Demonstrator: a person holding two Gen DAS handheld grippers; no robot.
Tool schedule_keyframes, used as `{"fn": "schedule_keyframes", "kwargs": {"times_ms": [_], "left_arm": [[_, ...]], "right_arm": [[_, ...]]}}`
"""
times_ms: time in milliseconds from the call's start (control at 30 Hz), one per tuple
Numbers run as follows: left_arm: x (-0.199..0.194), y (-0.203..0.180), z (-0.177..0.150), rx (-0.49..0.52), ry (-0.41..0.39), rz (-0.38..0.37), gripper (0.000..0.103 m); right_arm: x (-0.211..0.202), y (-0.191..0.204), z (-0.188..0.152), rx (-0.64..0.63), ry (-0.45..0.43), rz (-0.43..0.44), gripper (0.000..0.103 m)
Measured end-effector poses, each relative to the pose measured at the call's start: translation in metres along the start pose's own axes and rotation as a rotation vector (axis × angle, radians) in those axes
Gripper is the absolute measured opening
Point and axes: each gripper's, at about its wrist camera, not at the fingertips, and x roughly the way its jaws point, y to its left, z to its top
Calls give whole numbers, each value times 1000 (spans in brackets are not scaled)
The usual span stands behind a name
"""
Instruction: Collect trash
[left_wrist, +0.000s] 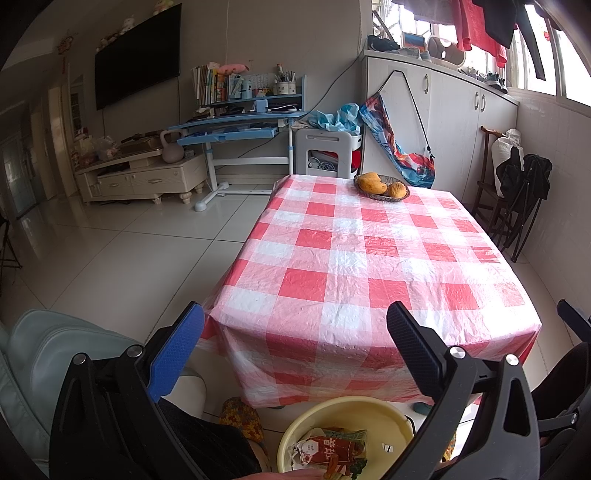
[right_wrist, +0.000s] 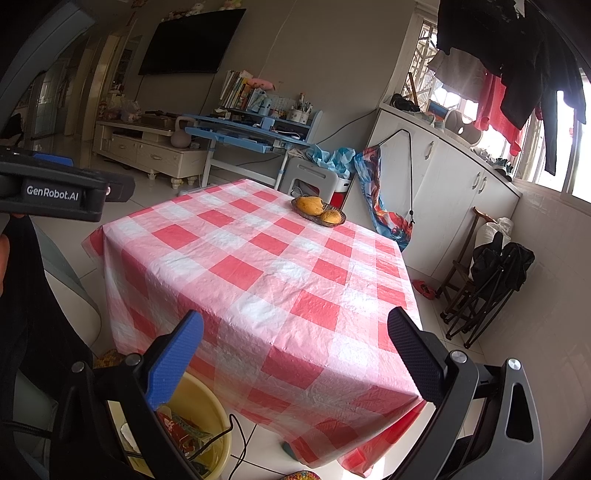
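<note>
Crinkled checked plastic tablecloth (left_wrist: 369, 266) | round yellow basin (left_wrist: 373, 413) holds wrappers (left_wrist: 332, 448) | left claw (left_wrist: 295, 343), right claw (right_wrist: 295, 347) wide, empty

**Two cameras over the near end of the table**

My left wrist camera looks forward along its fingers from just short of the checked table (left_wrist: 354, 258), angled slightly down, the yellow basin (left_wrist: 369, 413) right beneath it. My right wrist camera sits beside it, facing the table's near corner (right_wrist: 280, 280) from slightly higher. Both share the tabletop, the fruit basket (right_wrist: 318, 211) beyond, and the far desk (left_wrist: 236, 122).
</note>
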Motion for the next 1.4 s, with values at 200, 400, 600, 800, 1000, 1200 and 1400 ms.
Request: {"fn": "schedule_keyframes", "kwargs": {"times_ms": [200, 400, 600, 800, 1000, 1200, 1400], "left_arm": [[0, -1, 1, 8, -2, -3, 96], [1, 1, 1, 13, 3, -13, 96], [2, 2, 0, 11, 6, -16, 96], [2, 2, 0, 14, 5, -14, 96], [3, 2, -1, 14, 6, -15, 96], [2, 1, -1, 14, 6, -15, 96], [3, 2, -1, 16, 6, -15, 96]], "right_arm": [[0, -1, 1, 7, -3, 0, 95], [-2, -6, 2, 17, -10, 0, 95], [-2, -5, 3, 12, -12, 1, 95], [-1, -4, 3, 6, -12, 0, 95], [-1, -3, 3, 6, -12, 1, 95], [-1, -3, 4, 2, -10, 1, 95], [-1, -2, 4, -2, -10, 1, 95]]}}
